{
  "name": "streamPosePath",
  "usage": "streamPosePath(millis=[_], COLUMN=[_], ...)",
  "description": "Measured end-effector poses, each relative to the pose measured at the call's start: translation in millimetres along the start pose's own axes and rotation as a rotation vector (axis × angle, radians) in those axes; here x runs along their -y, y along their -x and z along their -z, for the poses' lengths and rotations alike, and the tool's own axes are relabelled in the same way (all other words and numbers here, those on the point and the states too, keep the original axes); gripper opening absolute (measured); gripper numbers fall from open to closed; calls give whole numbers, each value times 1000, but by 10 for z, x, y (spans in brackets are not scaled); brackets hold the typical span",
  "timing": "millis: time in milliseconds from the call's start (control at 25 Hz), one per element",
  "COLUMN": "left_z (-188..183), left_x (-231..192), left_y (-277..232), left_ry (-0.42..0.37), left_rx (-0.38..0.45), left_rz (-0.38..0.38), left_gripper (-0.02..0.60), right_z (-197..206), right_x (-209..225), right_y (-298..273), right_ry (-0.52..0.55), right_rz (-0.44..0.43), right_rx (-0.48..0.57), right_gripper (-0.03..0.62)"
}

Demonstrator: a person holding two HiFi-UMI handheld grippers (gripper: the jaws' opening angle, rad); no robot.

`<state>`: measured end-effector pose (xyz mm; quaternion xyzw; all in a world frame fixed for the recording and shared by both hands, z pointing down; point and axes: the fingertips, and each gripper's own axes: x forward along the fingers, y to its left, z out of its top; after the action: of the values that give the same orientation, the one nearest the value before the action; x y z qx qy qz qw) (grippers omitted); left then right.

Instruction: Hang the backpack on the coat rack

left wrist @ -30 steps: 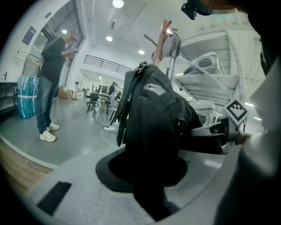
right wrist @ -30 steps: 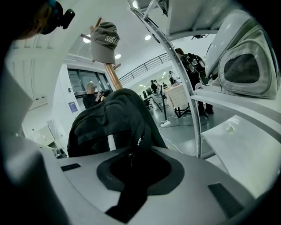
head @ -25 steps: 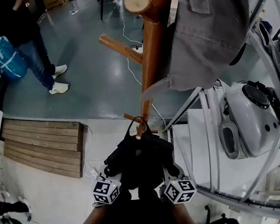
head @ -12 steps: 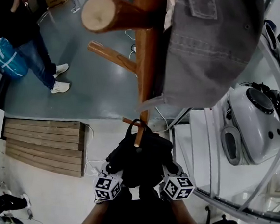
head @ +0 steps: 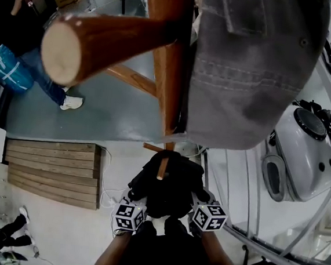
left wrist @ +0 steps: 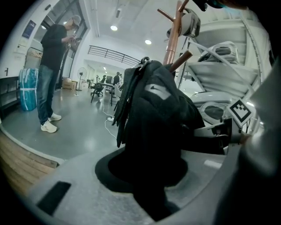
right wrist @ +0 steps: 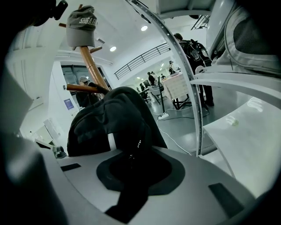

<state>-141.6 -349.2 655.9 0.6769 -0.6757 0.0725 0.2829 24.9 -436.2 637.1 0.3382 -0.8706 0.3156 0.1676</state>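
A black backpack [head: 169, 185] hangs between my two grippers, close against the wooden coat rack pole [head: 168, 71]. A short low peg [head: 162, 166] lies over the pack's top. My left gripper [head: 138, 205] and right gripper [head: 200, 203] are both shut on backpack fabric, and the pack hides their jaws. The pack [left wrist: 153, 118] fills the left gripper view, where the gripper [left wrist: 149, 176] pinches dark cloth, with the pole [left wrist: 172, 39] and a peg [left wrist: 181, 60] behind. The right gripper [right wrist: 131, 171] likewise holds the pack [right wrist: 109, 123]. A grey cap [head: 253, 67] hangs higher up.
A thick upper peg [head: 98, 41] juts toward the head camera. A person [head: 23, 34] stands at the upper left beside a blue bundle [head: 8, 70]. A wooden pallet [head: 51, 170] lies at the left. A white machine [head: 304, 148] and a tubular frame [head: 248, 183] crowd the right.
Both grippers and the backpack have sunk a little by the low peg. The pack's top loop, upright a second ago, no longer shows. The upper peg and cap loom larger.
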Motion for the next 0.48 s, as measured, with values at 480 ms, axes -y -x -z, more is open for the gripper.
streamPosePath(millis=[480], left_z=[137], left_x=[-70], left_y=[-197], left_ry=[-2], left_rx=[-27], left_rz=[10], left_gripper=[101], right_z=[111], right_x=[140], right_y=[-122], right_ry=[18], right_rz=[40], right_rx=[-2], right_gripper=[54])
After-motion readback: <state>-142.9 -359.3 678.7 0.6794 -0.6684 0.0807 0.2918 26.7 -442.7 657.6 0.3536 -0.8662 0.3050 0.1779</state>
